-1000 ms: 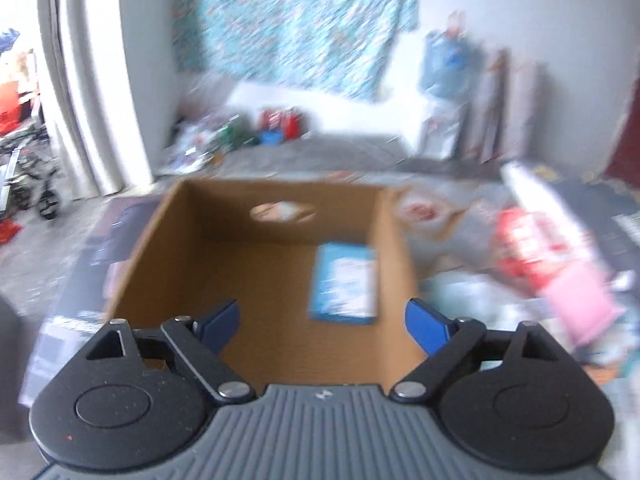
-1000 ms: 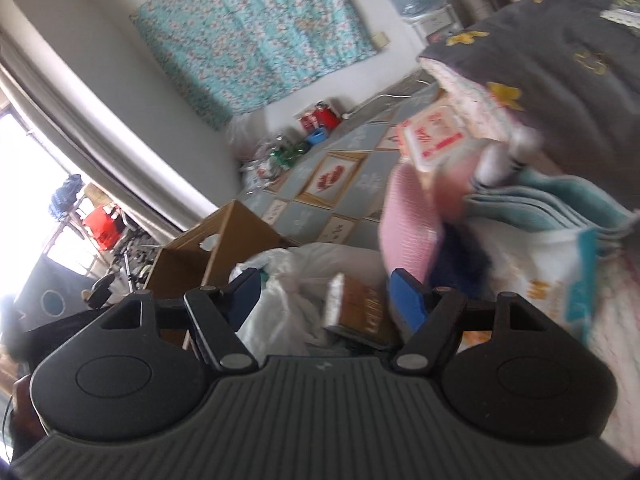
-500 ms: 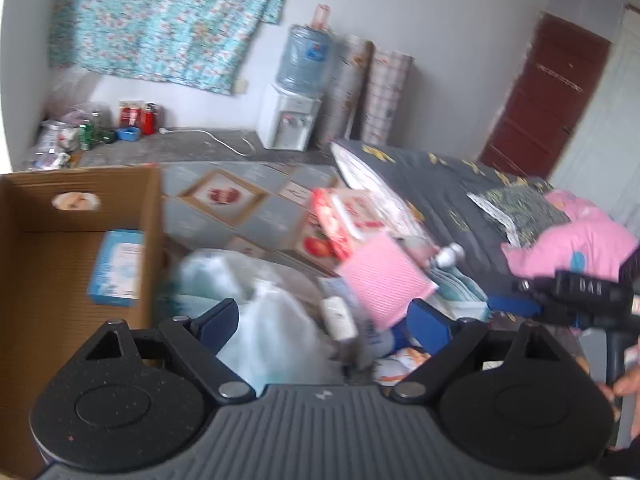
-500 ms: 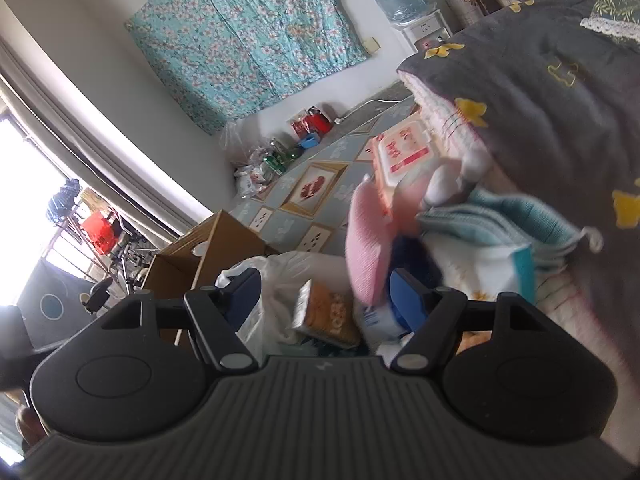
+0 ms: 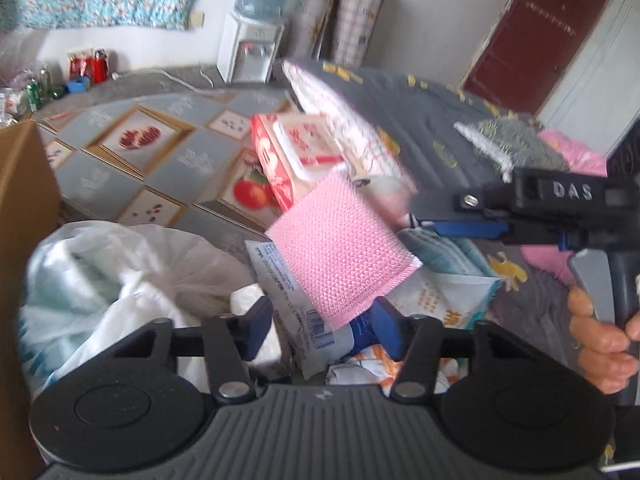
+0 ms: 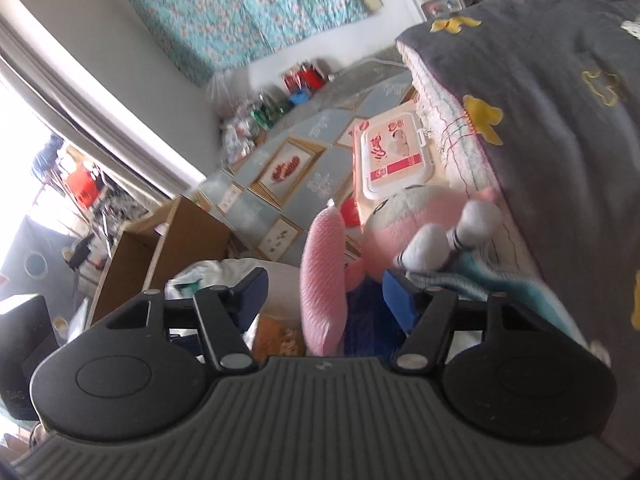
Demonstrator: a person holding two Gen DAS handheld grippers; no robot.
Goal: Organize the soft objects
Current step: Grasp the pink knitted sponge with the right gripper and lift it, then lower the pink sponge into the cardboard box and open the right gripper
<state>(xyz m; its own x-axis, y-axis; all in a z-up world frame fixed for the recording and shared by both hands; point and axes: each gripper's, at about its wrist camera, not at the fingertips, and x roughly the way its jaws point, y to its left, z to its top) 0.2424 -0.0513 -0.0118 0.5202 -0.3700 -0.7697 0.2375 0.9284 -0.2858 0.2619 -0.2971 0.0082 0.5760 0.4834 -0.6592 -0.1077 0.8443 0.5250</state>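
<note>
Pink pad (image 5: 340, 248) upright in bedside pile, between both tools; left tool (image 5: 320, 326) and right tool (image 6: 324, 294) half-open, just been closing, gripping nothing; judgement: pinch pad edge squarely, carry to box (image 6: 160, 264)

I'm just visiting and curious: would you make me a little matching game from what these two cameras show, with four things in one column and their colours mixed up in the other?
Things:
1. knitted pad
2. cardboard box
3. blanket
4. plastic bag

Colours:
A. brown
B. white
C. pink
D. dark grey with yellow shapes

Pairs: 1-C, 2-A, 3-D, 4-B
</note>
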